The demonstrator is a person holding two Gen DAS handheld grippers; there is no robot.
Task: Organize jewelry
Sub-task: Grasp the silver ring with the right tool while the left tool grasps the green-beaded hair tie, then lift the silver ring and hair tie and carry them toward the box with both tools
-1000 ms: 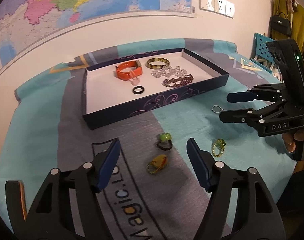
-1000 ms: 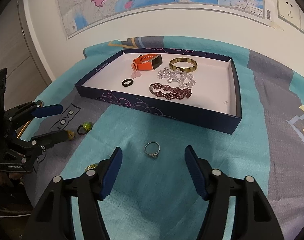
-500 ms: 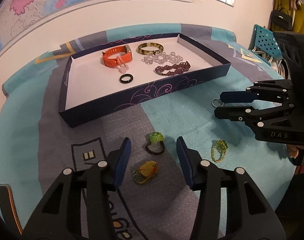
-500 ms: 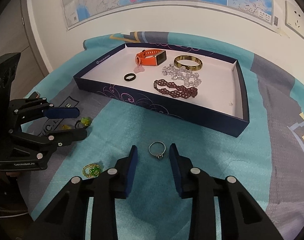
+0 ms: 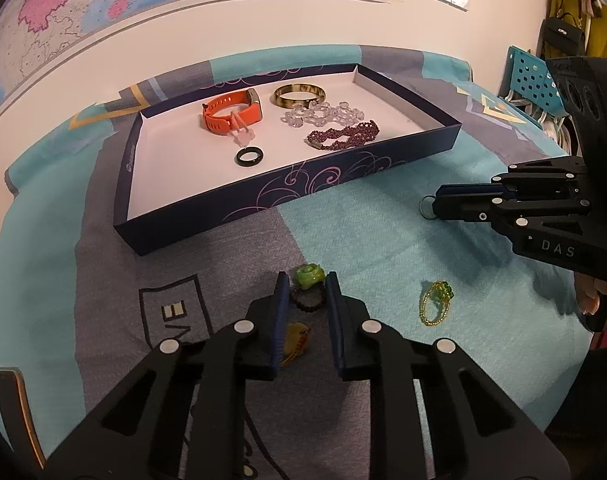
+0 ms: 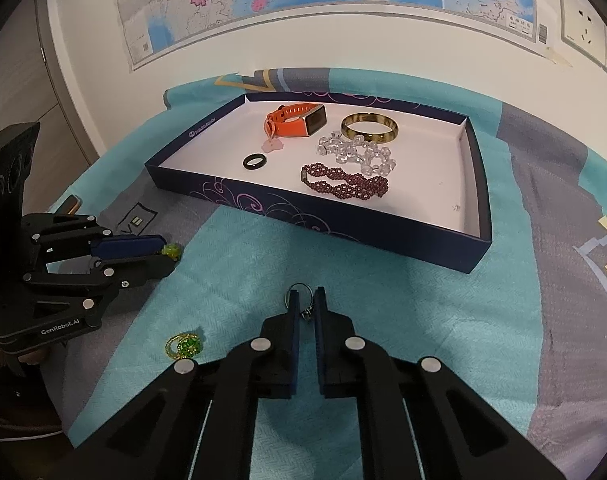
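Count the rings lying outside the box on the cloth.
4: a green-topped ring between the left gripper fingers, a yellow one behind it, a green-and-gold one alone, a silver one in the right gripper.

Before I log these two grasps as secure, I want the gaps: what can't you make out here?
- Silver ring: its lower part is hidden between the right tool's fingers, so contact is unclear in the right view; in the left view only a loop shows.
- Green-topped ring: the left tool covers its band sides in the left view.
- Yellow ring: half hidden behind the left finger.
- Speck in the tray: too small to identify.
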